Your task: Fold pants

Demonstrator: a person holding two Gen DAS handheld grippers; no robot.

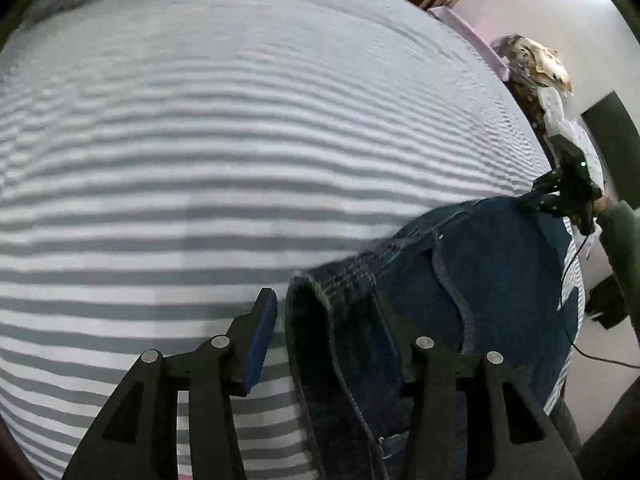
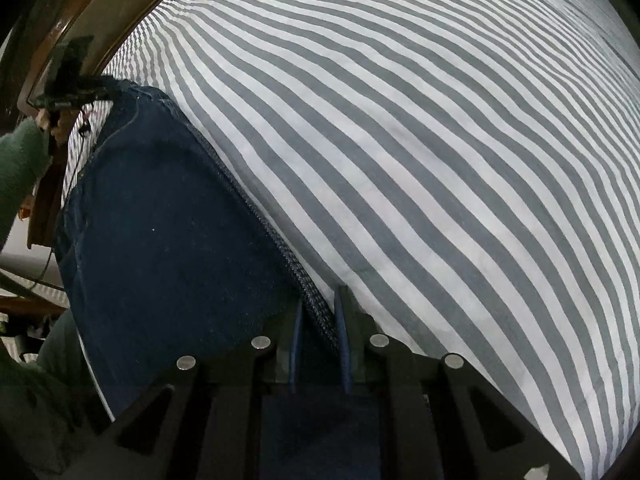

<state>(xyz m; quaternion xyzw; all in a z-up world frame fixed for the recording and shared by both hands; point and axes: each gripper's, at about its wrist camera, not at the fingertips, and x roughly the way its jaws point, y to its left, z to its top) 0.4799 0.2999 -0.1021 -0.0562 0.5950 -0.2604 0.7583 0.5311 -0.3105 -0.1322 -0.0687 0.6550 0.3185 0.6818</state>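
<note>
On the grey-and-white striped bedsheet (image 2: 440, 140), a pair of dark blue denim pants (image 2: 168, 220) is lying folded into a broad panel near the edge of the bed, its stitched side seam running diagonally across the right wrist view. The right gripper (image 2: 318, 344) is pinching that seam edge at the near corner of the panel, its two blue pads standing close together with the denim pressed between them. In the left wrist view, the left gripper (image 1: 326, 344) is standing with its jaws parted; the waistband end of the pants (image 1: 340, 320) is lying in the gap, resting against the right-hand finger, while the left-hand blue pad (image 1: 260, 344) is standing clear of the cloth with striped sheet showing between pad and denim, so this tool is released and not gripping. The same view is showing the right gripper (image 1: 560, 196) at the far corner of the denim, held by a person's hand in a green sleeve (image 1: 624, 248), with a dark cable trailing from it. The right wrist view is likewise showing the left gripper (image 2: 76, 88) at the far upper corner of the panel, with a green sleeve (image 2: 20, 168) behind it. A pile of patterned fabric (image 1: 536, 68) is sitting beyond the bed's far edge; a brown wooden frame (image 2: 80, 12) is bordering the sheet.
</note>
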